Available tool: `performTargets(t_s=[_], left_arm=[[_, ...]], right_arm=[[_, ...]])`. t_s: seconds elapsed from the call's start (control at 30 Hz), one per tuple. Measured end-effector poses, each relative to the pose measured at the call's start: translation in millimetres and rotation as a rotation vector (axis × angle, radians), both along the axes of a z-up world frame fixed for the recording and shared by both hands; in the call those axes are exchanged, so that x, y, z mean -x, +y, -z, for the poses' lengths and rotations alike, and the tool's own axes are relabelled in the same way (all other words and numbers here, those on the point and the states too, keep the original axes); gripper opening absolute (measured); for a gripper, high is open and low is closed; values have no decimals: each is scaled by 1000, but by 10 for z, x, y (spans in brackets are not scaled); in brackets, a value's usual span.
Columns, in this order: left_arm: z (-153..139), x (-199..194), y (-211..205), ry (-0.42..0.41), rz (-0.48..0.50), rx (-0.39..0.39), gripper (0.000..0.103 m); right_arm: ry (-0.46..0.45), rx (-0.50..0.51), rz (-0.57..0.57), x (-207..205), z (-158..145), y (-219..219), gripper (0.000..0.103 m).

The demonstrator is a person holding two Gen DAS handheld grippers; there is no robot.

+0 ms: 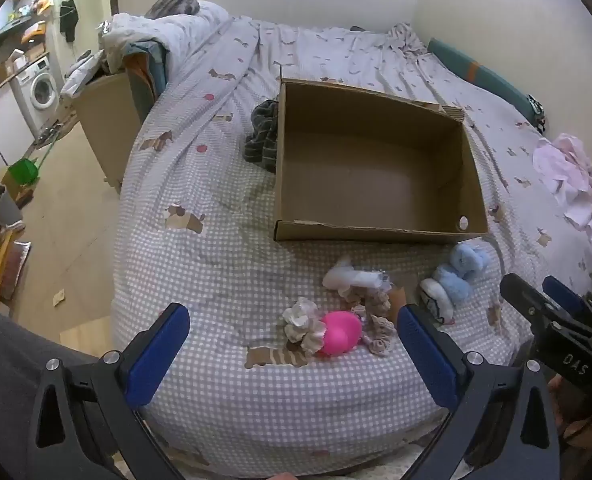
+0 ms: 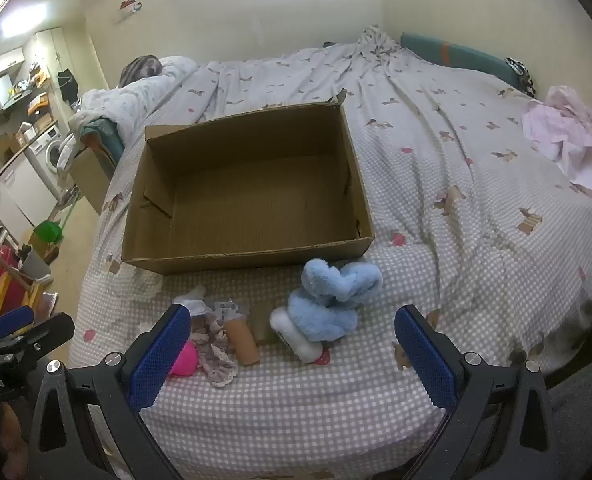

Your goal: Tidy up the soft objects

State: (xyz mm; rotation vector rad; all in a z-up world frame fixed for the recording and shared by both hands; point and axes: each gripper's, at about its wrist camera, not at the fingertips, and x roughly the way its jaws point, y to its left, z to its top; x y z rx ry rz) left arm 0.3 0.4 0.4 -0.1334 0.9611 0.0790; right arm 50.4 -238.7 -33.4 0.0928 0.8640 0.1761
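An empty cardboard box (image 1: 376,232) (image 2: 232,266) lies open on the checked bedspread (image 1: 224,248) (image 2: 436,280). In front of it sits a cluster of soft items: a pink ball (image 1: 340,334) (image 2: 185,360), a frilly beige cloth (image 1: 376,320) (image 2: 216,360), a white plush piece (image 1: 352,276), a tan roll (image 2: 242,340) and a fluffy blue toy (image 1: 462,270) (image 2: 332,300). My left gripper (image 1: 294,354) hovers open above the pink ball. My right gripper (image 2: 290,354) stands open just short of the blue toy. Each gripper also shows at the edge of the other's view.
A dark striped cloth (image 1: 262,136) lies against the box's left side. Pale pink clothing (image 1: 568,184) (image 2: 572,148) is heaped at the bed's right edge. A rumpled duvet (image 1: 156,36) covers the far left corner. The floor with a washing machine (image 1: 40,88) lies left.
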Motion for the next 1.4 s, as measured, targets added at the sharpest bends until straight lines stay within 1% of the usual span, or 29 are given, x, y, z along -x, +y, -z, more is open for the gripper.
performTargets(t_s=[0.13, 0.27, 0.5, 0.53, 1.0, 1.27, 1.4], left_arm=[[-5, 35, 18, -23, -10, -9, 103], [3, 25, 58, -14, -17, 11, 103], [49, 1, 34, -9, -21, -3, 103], [16, -3, 37, -8, -26, 1, 103], [-2, 1, 39, -11, -29, 0, 103], [-8, 0, 41, -15, -36, -17, 103], [0, 1, 42, -14, -31, -6, 103]], right_arm=[[4, -6, -1, 0, 1, 1, 103], [1, -8, 1, 3, -1, 2, 103], [-3, -8, -1, 6, -3, 4, 103], [-3, -7, 0, 6, -4, 3, 103], [-5, -6, -1, 3, 1, 14, 103], [-5, -6, 0, 4, 0, 15, 103], [-5, -6, -1, 3, 2, 15, 103]])
